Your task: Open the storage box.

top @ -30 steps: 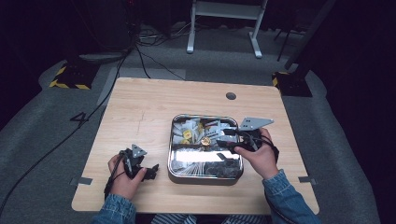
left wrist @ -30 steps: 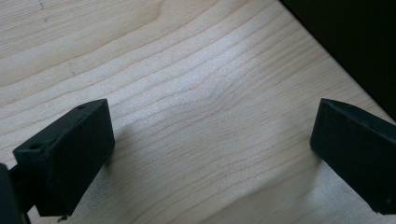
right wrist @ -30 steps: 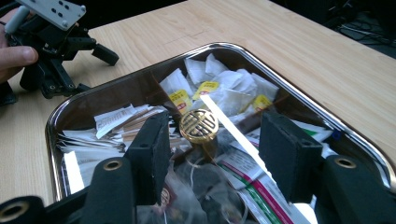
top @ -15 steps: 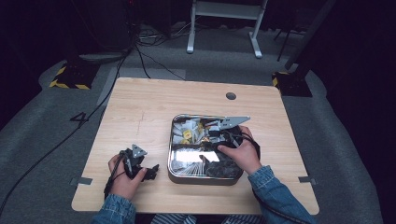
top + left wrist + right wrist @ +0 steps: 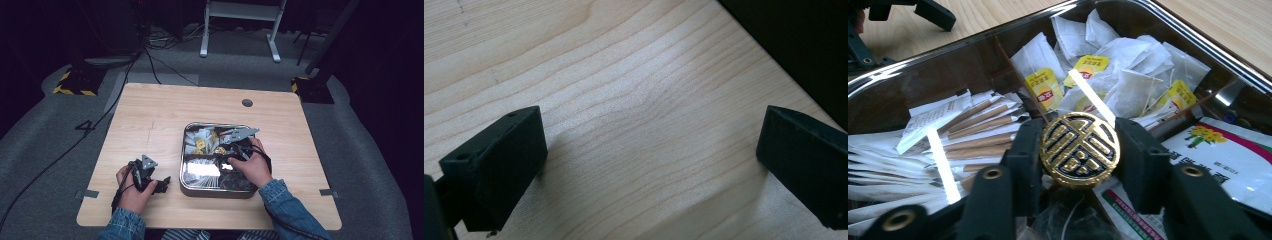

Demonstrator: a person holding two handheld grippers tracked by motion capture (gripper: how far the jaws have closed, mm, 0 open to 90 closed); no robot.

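right claw (image 5: 1080, 155) has just closed on knob (image 5: 1080, 150) in tin (image 5: 186, 172) — grip made, lift pending | left claw (image 5: 649, 165) open, idle on desk (image 5: 624, 75)

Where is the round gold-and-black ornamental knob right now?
The round gold-and-black knob sits clamped between the right gripper jaws at the middle of the divided metal tray, in front of the yellow-tagged tea bags.
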